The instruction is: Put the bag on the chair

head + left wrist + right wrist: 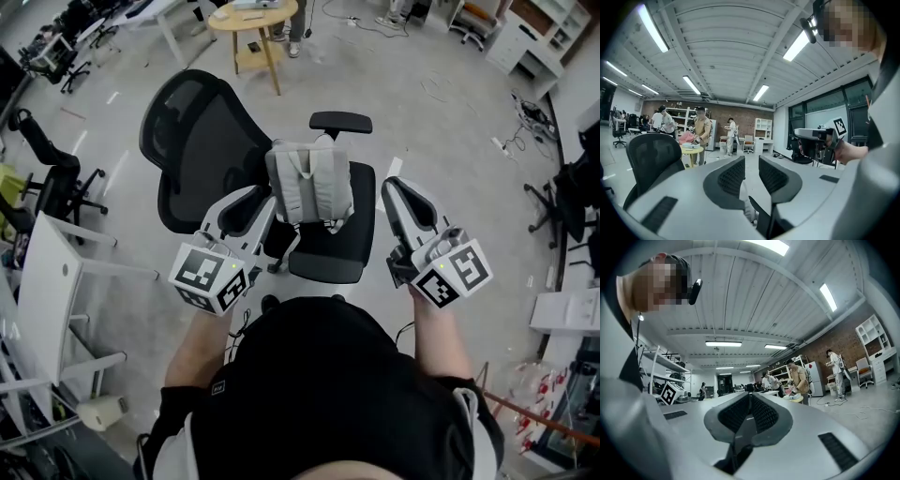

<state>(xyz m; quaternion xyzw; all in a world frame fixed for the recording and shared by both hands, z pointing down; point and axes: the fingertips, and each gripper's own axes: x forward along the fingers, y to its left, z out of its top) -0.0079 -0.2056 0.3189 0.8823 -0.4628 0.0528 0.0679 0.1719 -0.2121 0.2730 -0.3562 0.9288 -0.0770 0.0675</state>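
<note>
A grey backpack stands upright on the seat of a black mesh office chair, straps facing me. My left gripper hovers just left of the bag and my right gripper just right of it; neither touches it. In the left gripper view the left gripper shows a narrow empty gap between its jaws, with the chair's backrest at the left. In the right gripper view the right gripper has its jaws together with nothing between them.
A round yellow table stands beyond the chair. Other black chairs and a white desk are at the left, cables and white shelving at the right. Several people stand far off by the brick wall.
</note>
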